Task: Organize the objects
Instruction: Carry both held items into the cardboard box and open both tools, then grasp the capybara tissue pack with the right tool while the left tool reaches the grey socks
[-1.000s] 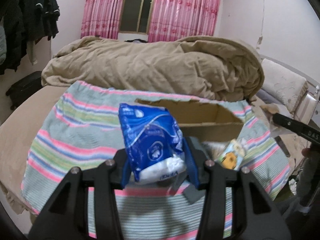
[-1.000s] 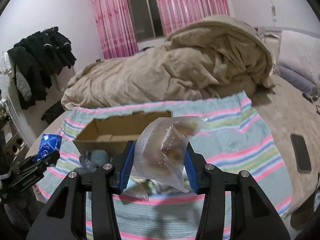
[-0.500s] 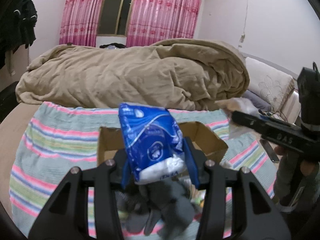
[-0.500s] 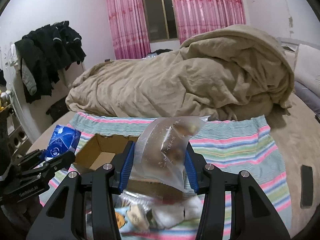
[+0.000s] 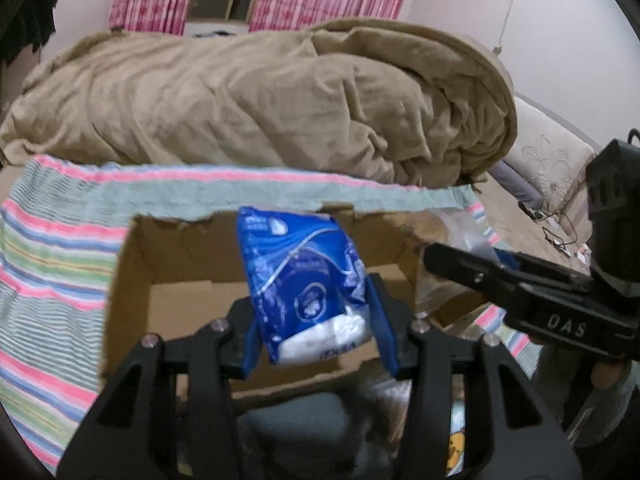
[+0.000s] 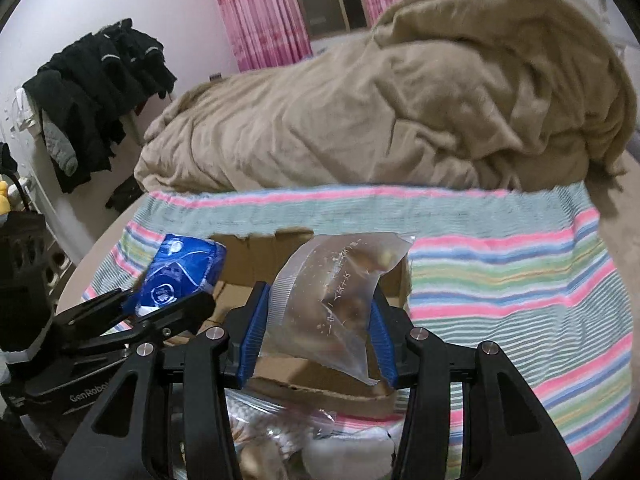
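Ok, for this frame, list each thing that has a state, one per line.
Left gripper: shut on the blue pack, held above the box.
Right gripper: shut on the clear bag, over the box.
Blue pack: gripped, upright, off the bed.
Clear bag: gripped, contents inside, whether sealed is unclear.
Box: open, floor bare where visible.
Curtains: parted.
Duvet: bunched up.

Blue packet (image 5: pixel 306 288), pink-striped cloth (image 6: pixel 500 276), tan quilt (image 5: pixel 260 100)

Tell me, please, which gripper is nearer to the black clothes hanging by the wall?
The left. In the right wrist view the left gripper, shut on the blue packet, sits on the side of the black clothes; the right gripper, holding the clear bag, is farther toward the bed's middle.
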Action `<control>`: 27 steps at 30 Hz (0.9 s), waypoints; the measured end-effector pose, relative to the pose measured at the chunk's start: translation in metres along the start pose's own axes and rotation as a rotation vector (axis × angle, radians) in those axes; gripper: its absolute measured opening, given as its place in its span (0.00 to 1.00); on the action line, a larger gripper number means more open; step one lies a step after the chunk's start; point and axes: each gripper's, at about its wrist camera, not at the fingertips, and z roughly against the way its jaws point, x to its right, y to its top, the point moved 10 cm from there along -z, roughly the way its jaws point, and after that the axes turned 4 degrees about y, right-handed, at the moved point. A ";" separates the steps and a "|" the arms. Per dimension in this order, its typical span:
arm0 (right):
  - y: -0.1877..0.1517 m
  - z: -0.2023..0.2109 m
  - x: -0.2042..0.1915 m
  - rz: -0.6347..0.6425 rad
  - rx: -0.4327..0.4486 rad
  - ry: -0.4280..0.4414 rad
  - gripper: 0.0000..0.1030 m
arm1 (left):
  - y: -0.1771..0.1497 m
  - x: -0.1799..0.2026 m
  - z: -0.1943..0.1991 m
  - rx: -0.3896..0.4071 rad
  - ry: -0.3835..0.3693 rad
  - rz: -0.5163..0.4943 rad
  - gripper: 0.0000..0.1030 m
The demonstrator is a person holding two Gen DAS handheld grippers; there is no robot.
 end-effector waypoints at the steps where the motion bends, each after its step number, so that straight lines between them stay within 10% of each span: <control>1: -0.002 -0.004 0.001 -0.005 -0.012 0.002 0.49 | -0.002 -0.001 -0.005 -0.014 0.012 -0.002 0.46; 8: -0.009 -0.017 0.004 -0.028 -0.041 0.019 0.50 | -0.011 0.007 -0.017 -0.057 0.013 -0.037 0.57; 12: -0.006 -0.007 0.006 -0.037 -0.012 0.020 0.69 | -0.009 0.004 -0.007 -0.038 0.001 -0.006 0.68; 27: -0.028 0.084 -0.027 0.077 0.126 -0.068 0.70 | -0.024 -0.028 0.088 0.056 -0.013 0.071 0.77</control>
